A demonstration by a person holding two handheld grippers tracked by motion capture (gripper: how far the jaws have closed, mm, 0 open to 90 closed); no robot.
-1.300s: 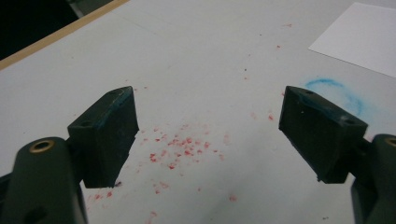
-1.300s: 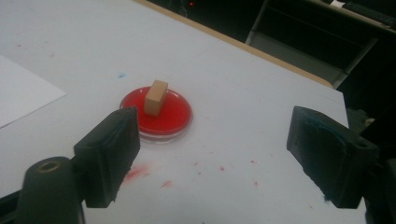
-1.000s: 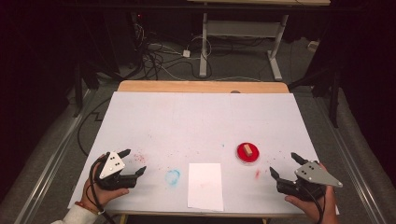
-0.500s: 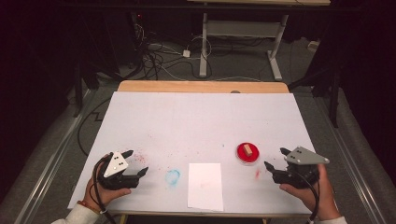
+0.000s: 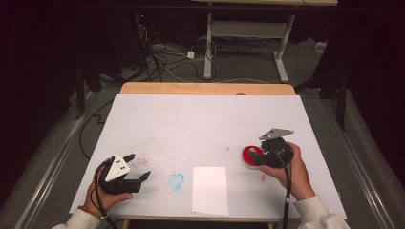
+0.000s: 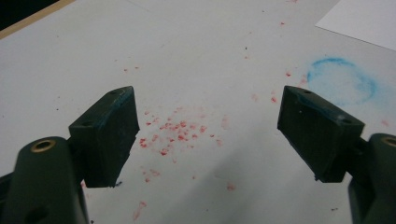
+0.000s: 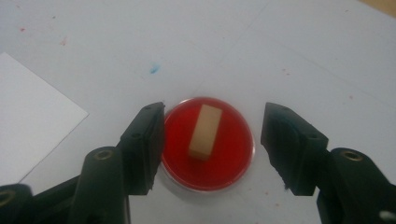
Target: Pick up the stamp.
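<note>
Right gripper (image 7: 212, 140) poised over the stamp (image 7: 205, 132) standing in the red dish (image 7: 233, 161), jaws apart – come down crooked and it tips, smearing ink – left gripper (image 5: 135, 167) gaping, idle.

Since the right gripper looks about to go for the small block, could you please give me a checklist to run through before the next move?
1. Right gripper open: ok, fingers spread apart.
2. Block between the fingers: ok, roughly centred.
3. Block standing in red dish, untouched: ok.
4. Fingers clear of the dish rim: cannot tell; the view's left finger overlaps it.
5. Left gripper out of the way: ok, open over the red specks.
6. Paper sheet clear of the dish: ok.
</note>
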